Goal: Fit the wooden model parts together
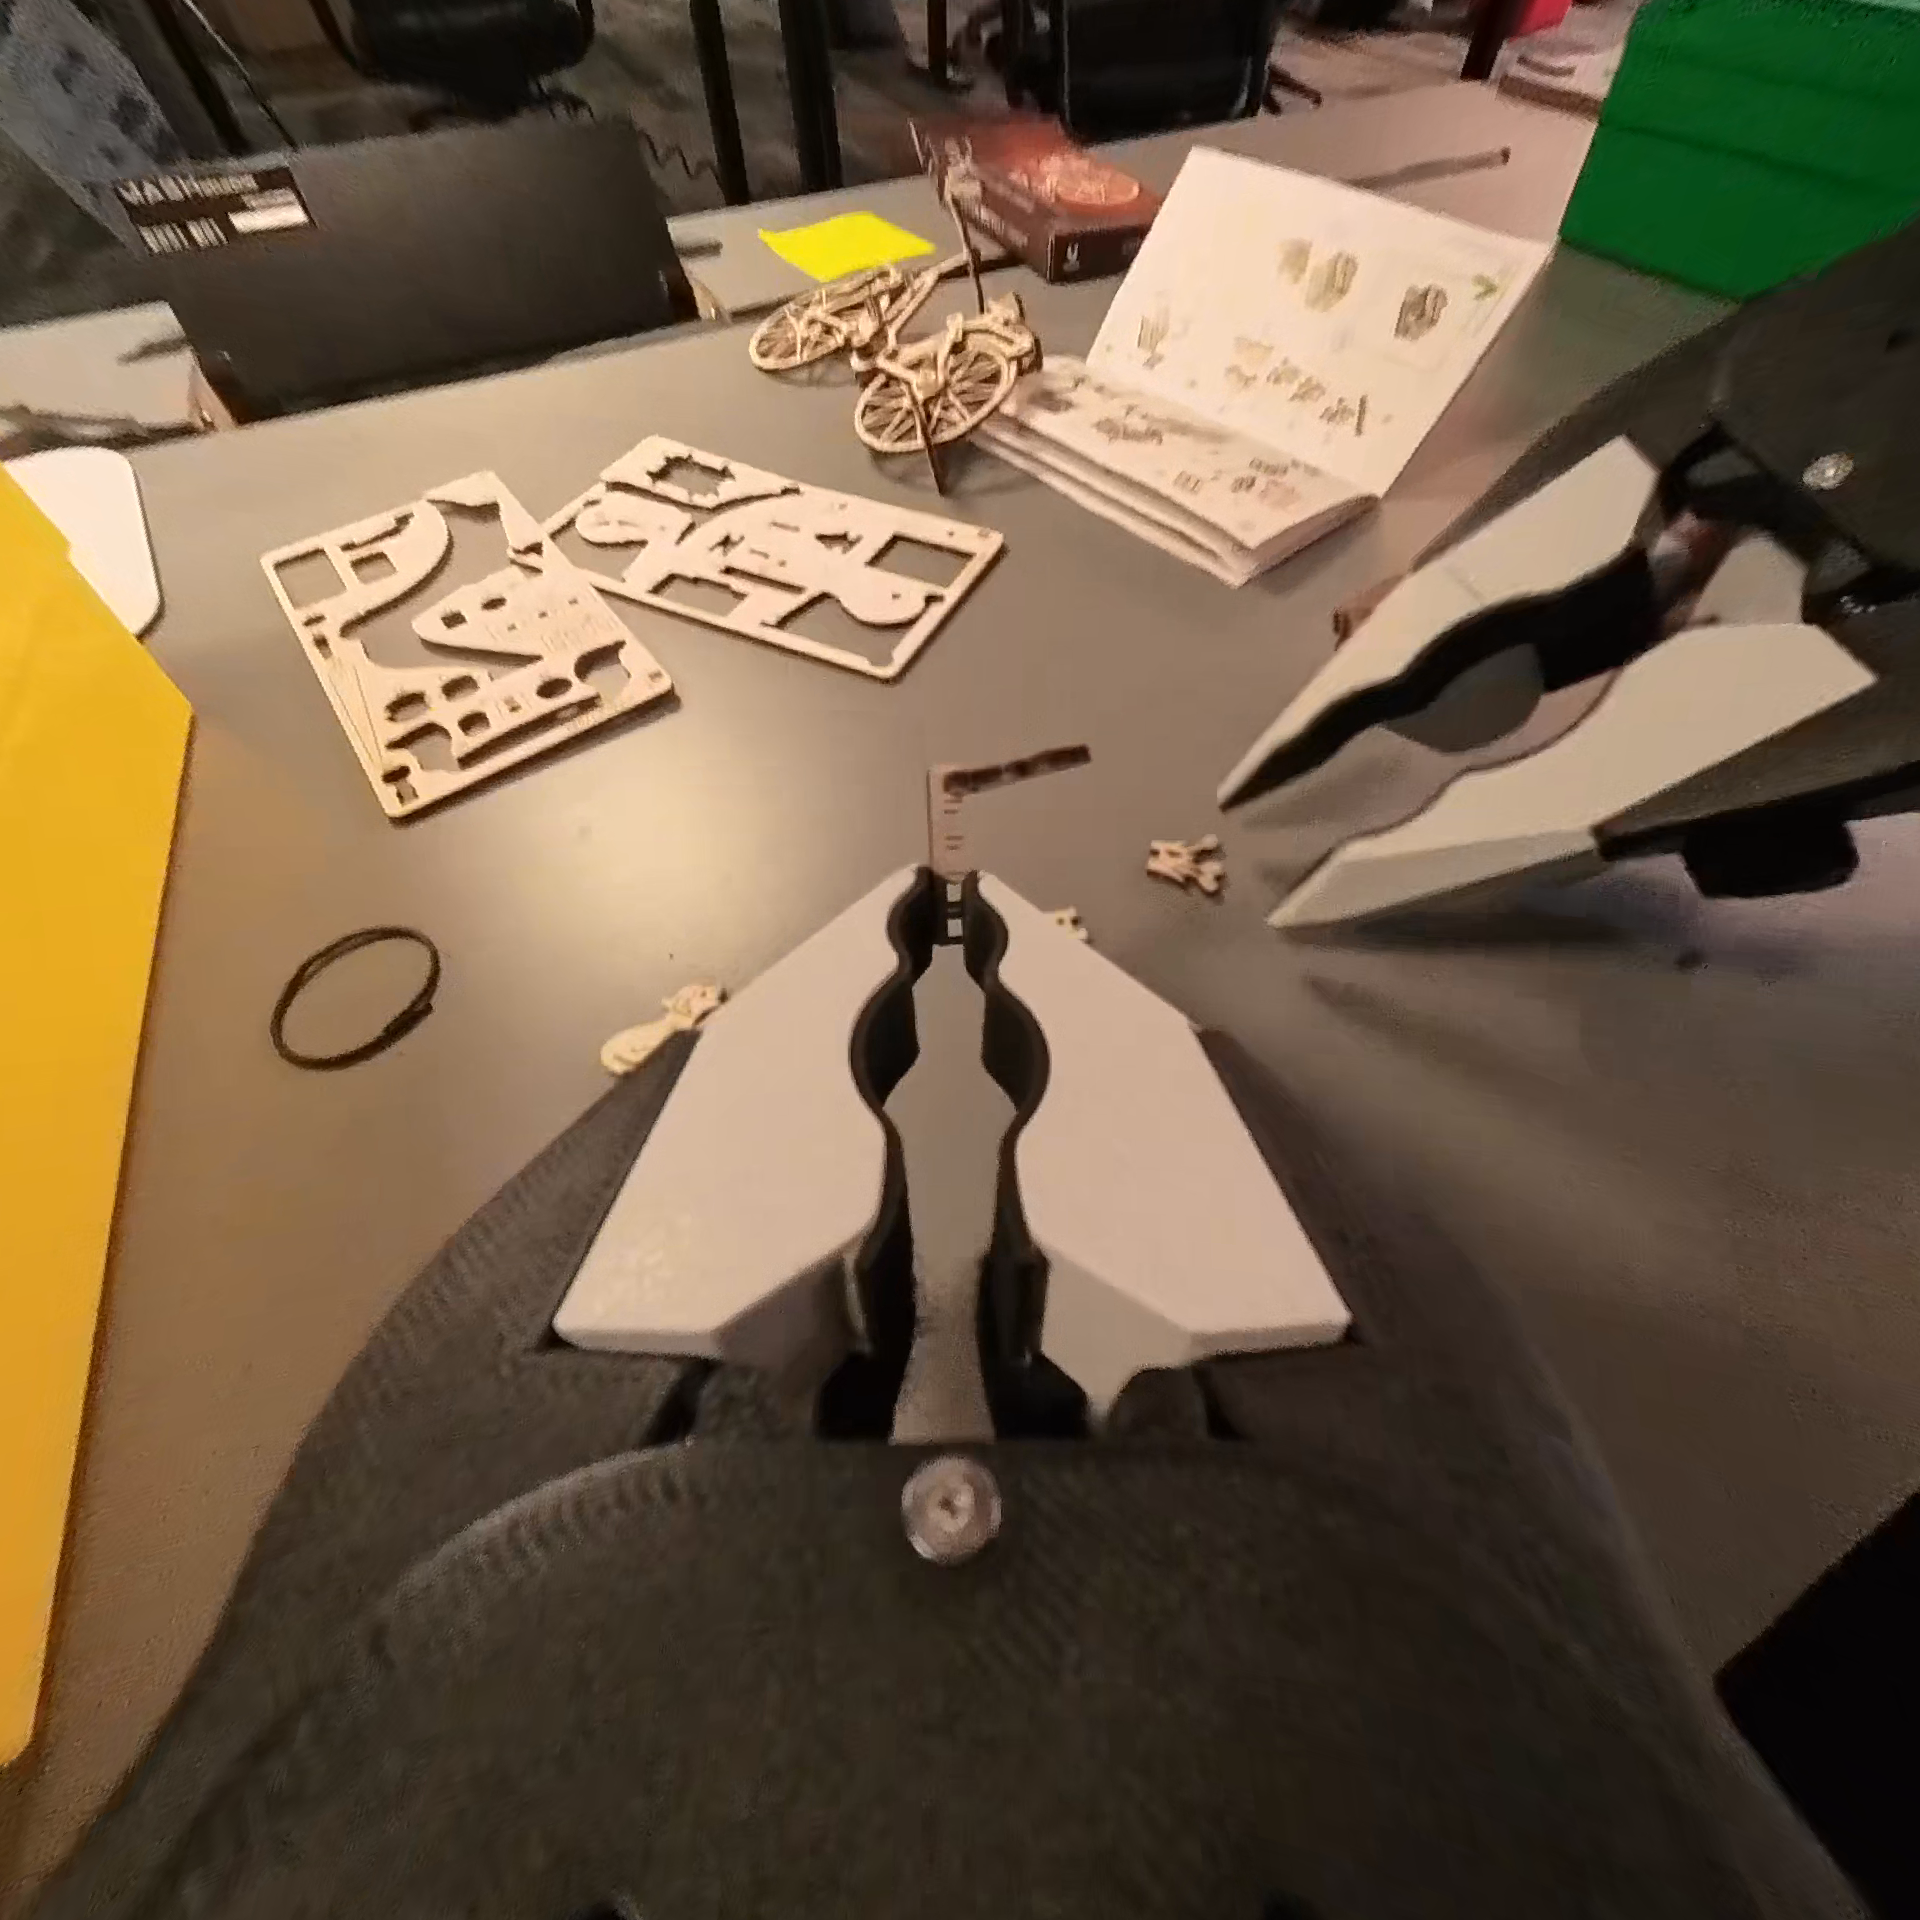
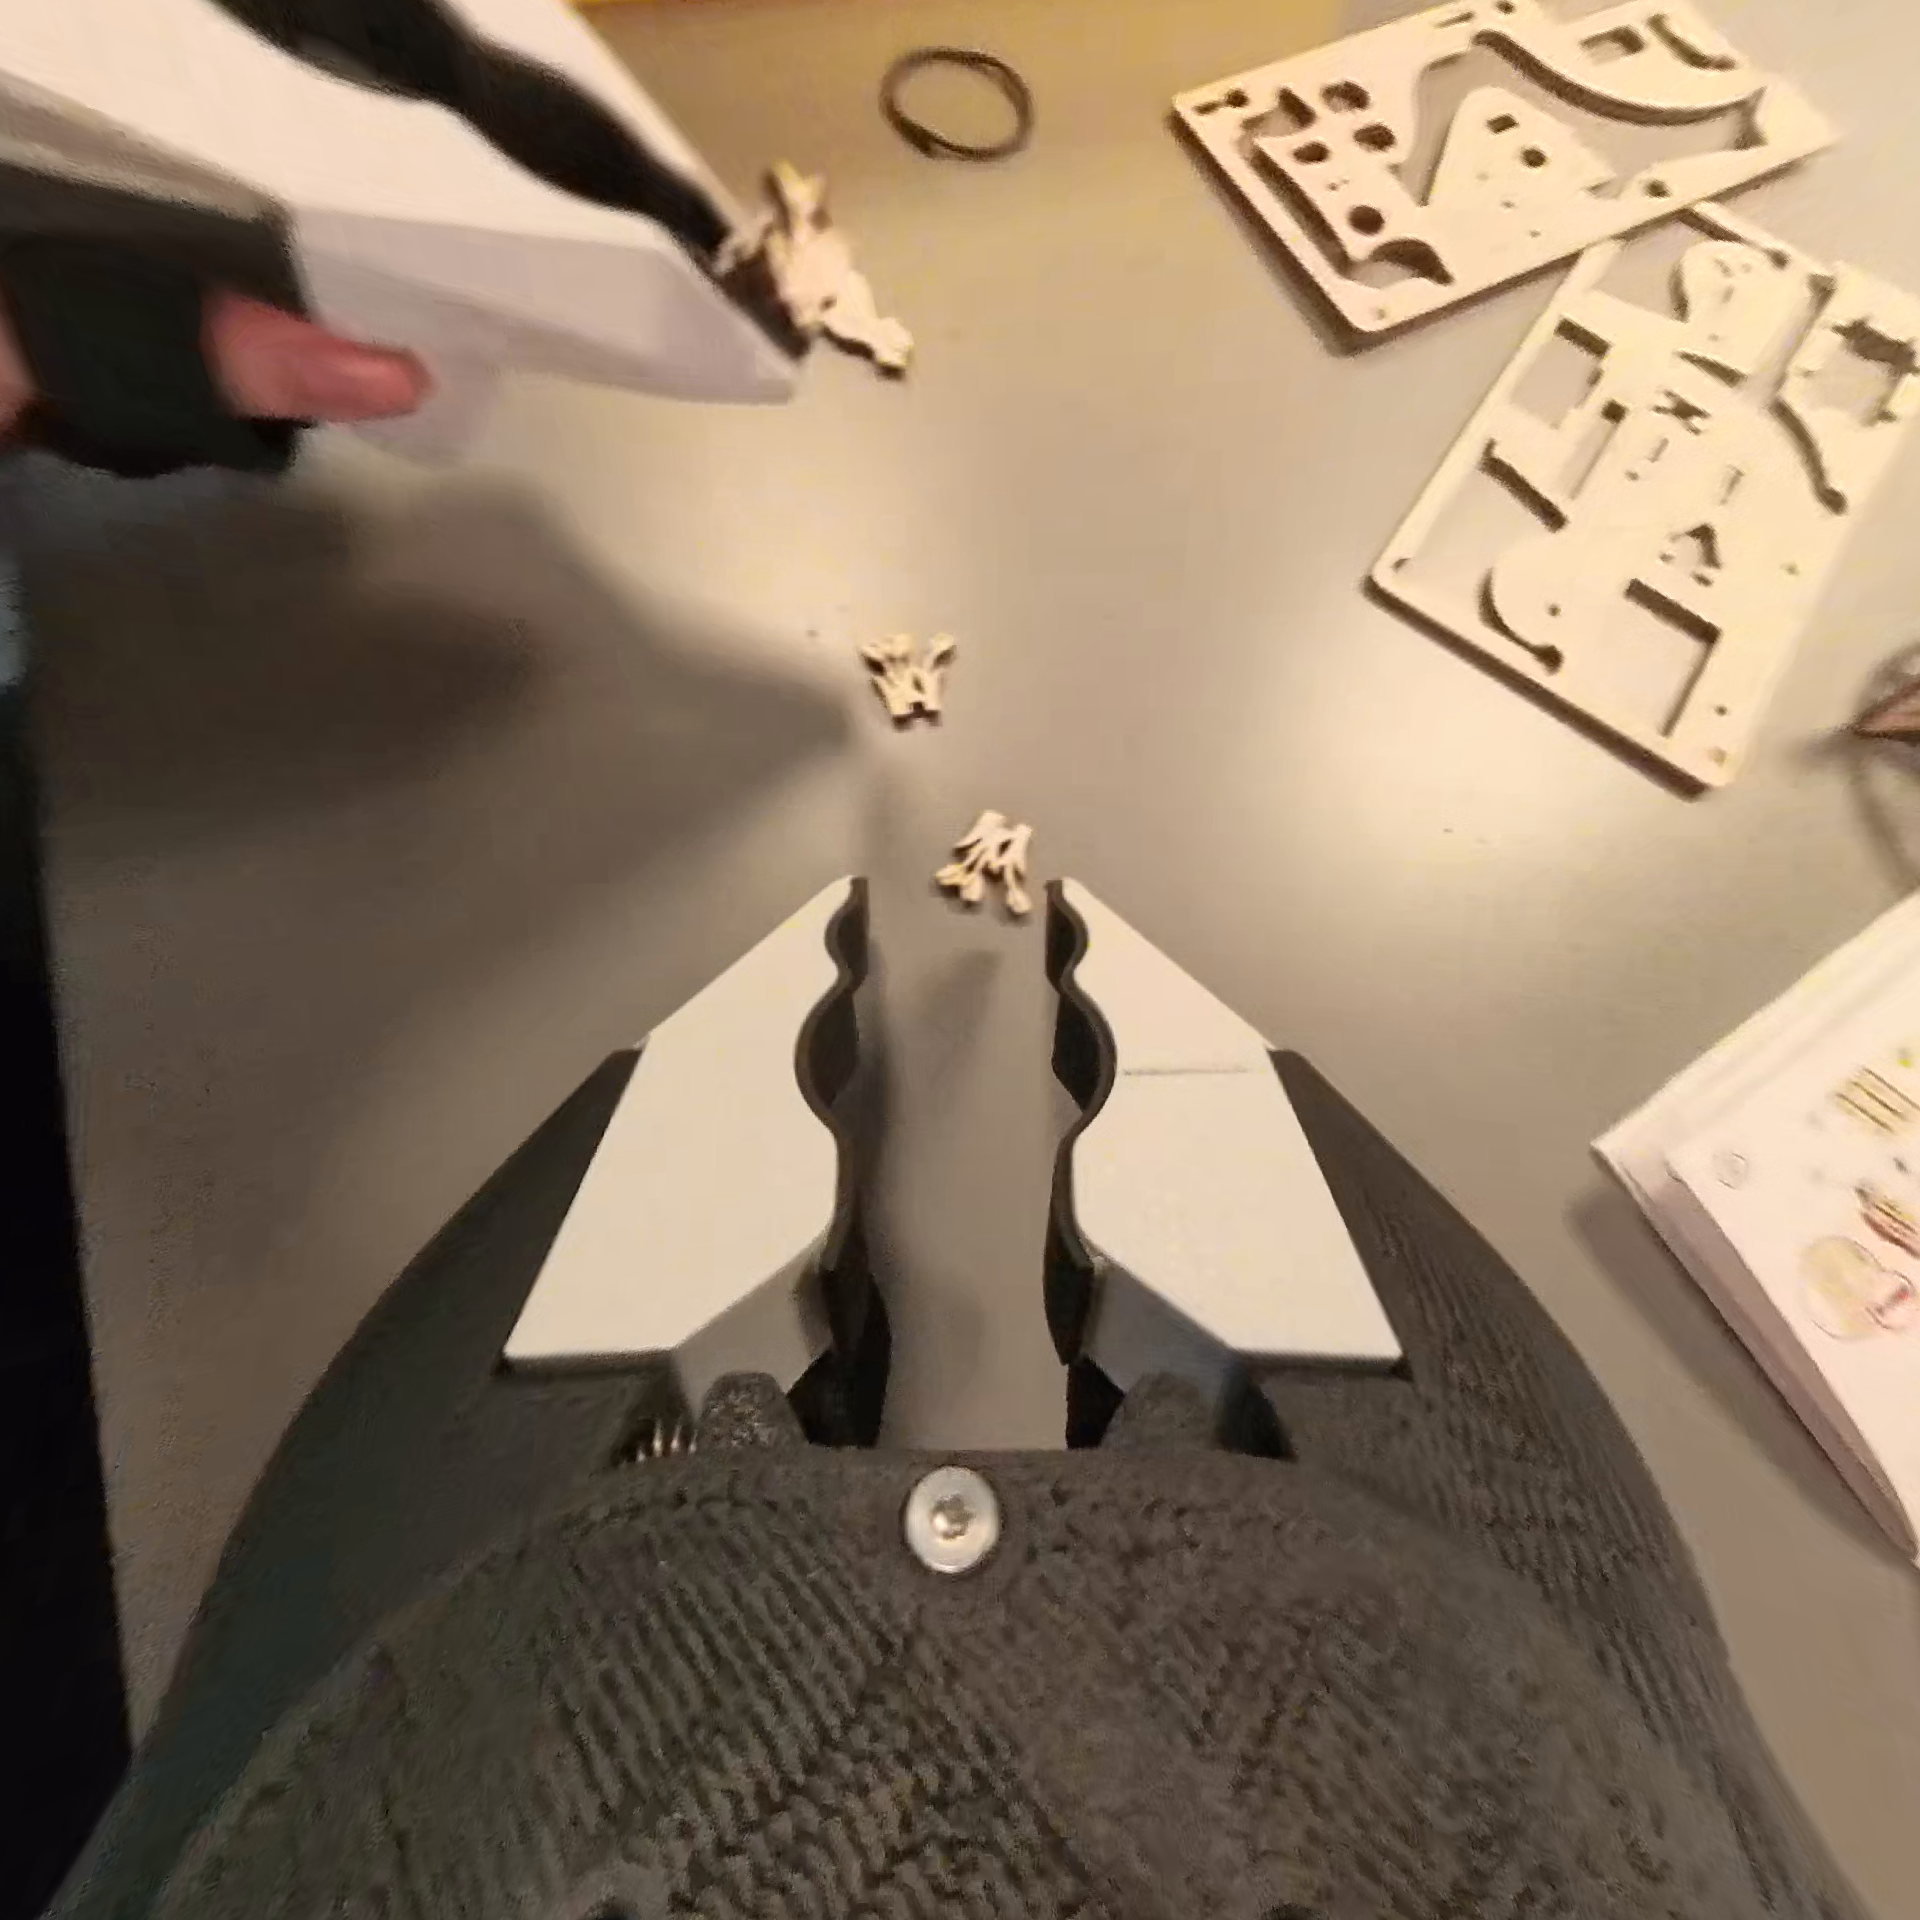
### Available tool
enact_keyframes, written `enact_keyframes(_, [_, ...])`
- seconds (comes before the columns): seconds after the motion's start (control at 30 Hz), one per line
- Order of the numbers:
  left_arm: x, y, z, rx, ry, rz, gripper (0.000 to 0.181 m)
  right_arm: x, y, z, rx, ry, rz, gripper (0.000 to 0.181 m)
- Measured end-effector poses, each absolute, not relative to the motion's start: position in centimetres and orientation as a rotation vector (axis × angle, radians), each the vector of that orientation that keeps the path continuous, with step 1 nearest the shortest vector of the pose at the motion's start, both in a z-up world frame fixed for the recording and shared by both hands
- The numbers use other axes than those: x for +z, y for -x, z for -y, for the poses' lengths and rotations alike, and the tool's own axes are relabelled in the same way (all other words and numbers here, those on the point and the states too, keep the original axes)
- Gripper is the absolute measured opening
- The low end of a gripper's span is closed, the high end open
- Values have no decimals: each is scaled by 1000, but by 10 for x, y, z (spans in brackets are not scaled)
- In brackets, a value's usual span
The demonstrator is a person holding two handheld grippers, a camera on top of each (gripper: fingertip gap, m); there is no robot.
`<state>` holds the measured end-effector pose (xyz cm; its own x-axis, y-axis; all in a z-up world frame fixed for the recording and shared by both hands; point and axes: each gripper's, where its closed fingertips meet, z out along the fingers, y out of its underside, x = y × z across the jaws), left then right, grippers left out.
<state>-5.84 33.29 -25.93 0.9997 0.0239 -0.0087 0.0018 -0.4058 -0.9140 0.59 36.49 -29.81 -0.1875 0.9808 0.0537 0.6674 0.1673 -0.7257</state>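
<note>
My left gripper [image 1: 951, 878] is shut on a thin flat wooden part [image 1: 949, 826], seen edge-on, and holds it above the grey table [image 1: 727, 831]. In the right wrist view the left gripper [image 2: 753, 296] is at the upper left with the pale part [image 2: 805, 275] sticking out of its tips. My right gripper [image 2: 956, 894] is open and empty, low over the table. A small wooden piece [image 2: 987, 868] lies just ahead of its tips. It also shows beside the right gripper [image 1: 1252, 860] in the left wrist view [image 1: 1184, 862]. A second small piece [image 2: 909, 675] lies farther on.
Two punched-out wooden sheets [image 1: 468, 634] [image 1: 779, 561] lie at the back left. A built wooden bicycle [image 1: 894, 353], an open booklet [image 1: 1278, 364], a black box [image 1: 416, 270] and a green bin [image 1: 1756, 135] stand behind. A black rubber band [image 1: 353, 992], another wooden piece [image 1: 665, 1029] and a yellow sheet [image 1: 62, 935] lie left. Left tips to right tips: about 9 cm. Measured from the fingertips, the black rubber band [image 1: 353, 992] is 15 cm or so from the left gripper and 20 cm from the right. It is also in sight in the right wrist view [image 2: 960, 95].
</note>
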Motion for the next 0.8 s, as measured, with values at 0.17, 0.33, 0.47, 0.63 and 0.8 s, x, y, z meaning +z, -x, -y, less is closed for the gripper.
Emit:
enact_keyframes(0.17, [-289, 49, -319, -103, 2243, 5, 3, -307, 1, -370, 791, 1689, 1887, 33])
enact_keyframes(0.33, [-310, 38, -296, -161, 2509, -33, 3, -309, 2, -374, 742, 1703, 1910, 27])
enact_keyframes(0.47, [-311, 35, -285, -107, 2622, -51, 3, -309, 3, -370, 723, 1681, 1951, 16])
enact_keyframes(0.63, [-307, 33, -287, -34, 2623, -34, 44, -307, 2, -367, 708, 1553, 2029, 14])
enact_keyframes(0.8, [-248, 25, -303, -180, 2162, 67, 43, -267, -9, -343, 701, 1074, 2013, 13])
